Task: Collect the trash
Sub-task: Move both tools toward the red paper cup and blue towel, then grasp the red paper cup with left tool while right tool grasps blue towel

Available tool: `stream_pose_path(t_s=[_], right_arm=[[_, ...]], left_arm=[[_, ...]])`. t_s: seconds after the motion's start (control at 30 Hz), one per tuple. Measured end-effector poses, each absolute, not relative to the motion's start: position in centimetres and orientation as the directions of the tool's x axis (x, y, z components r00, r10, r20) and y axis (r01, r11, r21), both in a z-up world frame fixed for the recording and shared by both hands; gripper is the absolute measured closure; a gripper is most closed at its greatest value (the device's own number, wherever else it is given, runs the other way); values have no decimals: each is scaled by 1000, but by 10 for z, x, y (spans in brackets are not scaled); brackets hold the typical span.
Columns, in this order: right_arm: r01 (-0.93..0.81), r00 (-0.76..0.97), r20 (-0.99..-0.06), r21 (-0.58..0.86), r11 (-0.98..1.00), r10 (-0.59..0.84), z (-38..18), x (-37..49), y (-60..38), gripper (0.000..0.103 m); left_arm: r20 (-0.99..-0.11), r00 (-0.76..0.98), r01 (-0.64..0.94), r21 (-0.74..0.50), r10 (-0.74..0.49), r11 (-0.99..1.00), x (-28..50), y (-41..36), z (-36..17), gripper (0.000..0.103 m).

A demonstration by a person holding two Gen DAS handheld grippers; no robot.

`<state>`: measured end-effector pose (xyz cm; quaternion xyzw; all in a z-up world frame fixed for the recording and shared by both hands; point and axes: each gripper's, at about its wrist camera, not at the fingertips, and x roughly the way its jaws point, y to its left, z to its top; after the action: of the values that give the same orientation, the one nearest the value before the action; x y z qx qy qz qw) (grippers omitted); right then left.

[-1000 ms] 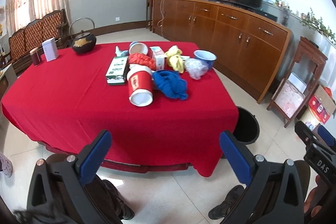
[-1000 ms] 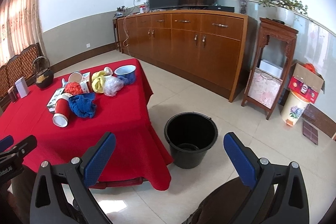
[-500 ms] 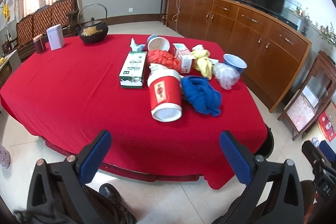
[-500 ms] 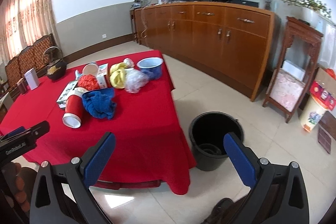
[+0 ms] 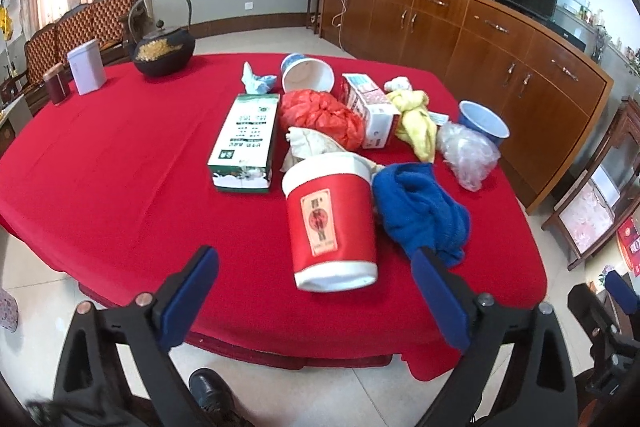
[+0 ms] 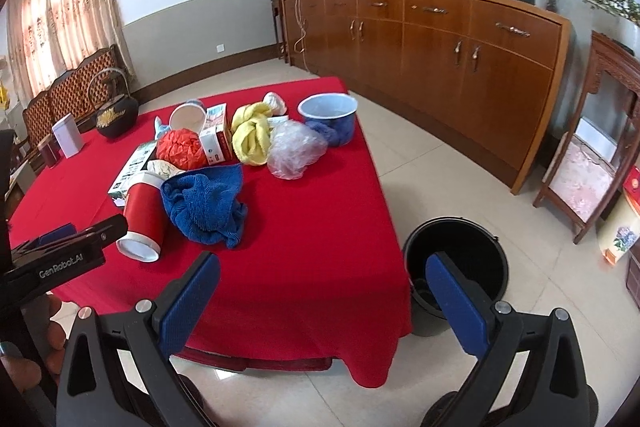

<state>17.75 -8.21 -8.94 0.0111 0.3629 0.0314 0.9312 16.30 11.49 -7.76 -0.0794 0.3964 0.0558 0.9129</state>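
Facing the red cup (image 5: 332, 215), left gripper (image 5: 316, 297) closing on nothing; right gripper (image 6: 320, 301) gapes emptily.

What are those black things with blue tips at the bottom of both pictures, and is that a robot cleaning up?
No robot: a person holds one gripper in each hand, and each has a camera looking along its two blue fingers. One picture is from the left gripper, whose jaws are closing a little with nothing between them; the other is from the right gripper, open and empty. On the red table lie a tipped red cup, a blue cloth, a green carton, an orange bag and a yellow cloth. A black bucket waits on the floor.
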Motion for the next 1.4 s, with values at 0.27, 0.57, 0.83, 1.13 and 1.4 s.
stream_pose_path(t_s=[0.27, 0.57, 0.83, 1.13, 1.4], right_arm=[[-85, 708, -699, 58, 995, 102, -106, 207, -68, 0], [-146, 694, -703, 74, 987, 155, -115, 226, -46, 0], [-204, 676, -708, 83, 976, 202, -124, 244, -18, 0], [-255, 644, -723, 108, 961, 252, -143, 271, 13, 0], [-297, 626, -711, 163, 941, 320, -147, 280, 16, 48]], left_arm=[[-760, 649, -154, -109, 17, 982, 189, 118, -95, 16], [-767, 641, -143, -167, -38, 975, 195, 132, -106, 42], [-746, 665, -163, -206, -47, 965, 185, 146, -105, 43], [-745, 665, -191, -238, -53, 952, 179, 160, -110, 43], [-737, 672, -175, -246, -67, 953, 176, 160, -111, 43]])
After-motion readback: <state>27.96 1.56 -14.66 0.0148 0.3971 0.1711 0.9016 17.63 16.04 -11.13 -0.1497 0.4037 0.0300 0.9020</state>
